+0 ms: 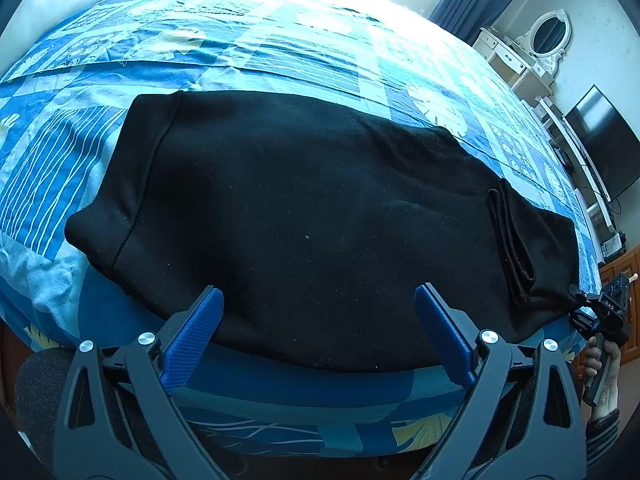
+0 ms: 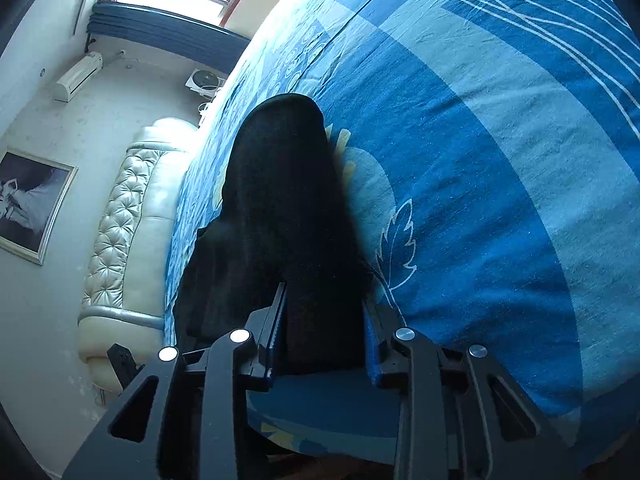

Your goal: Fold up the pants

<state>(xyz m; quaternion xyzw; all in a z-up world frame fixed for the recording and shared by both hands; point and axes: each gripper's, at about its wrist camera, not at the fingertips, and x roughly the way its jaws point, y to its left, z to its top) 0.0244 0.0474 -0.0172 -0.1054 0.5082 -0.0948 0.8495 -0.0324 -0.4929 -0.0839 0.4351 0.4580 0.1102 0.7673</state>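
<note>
Black pants (image 1: pixel 304 216) lie folded in layers across the near part of a blue patterned bed (image 1: pixel 280 48). My left gripper (image 1: pixel 318 300) is open with its blue fingers spread wide over the near edge of the pants, holding nothing. My right gripper (image 2: pixel 324 300) is shut on the pants (image 2: pixel 288 208) at their right end, with cloth filling the gap between its fingers. The right gripper also shows in the left wrist view (image 1: pixel 600 308) at the pants' right corner, held by a hand.
The bed's near edge (image 1: pixel 320 396) runs under my left gripper. A white dresser with an oval mirror (image 1: pixel 548 40) and a dark TV (image 1: pixel 604 144) stand to the right. A padded white headboard (image 2: pixel 128 220) and a framed picture (image 2: pixel 28 204) show in the right wrist view.
</note>
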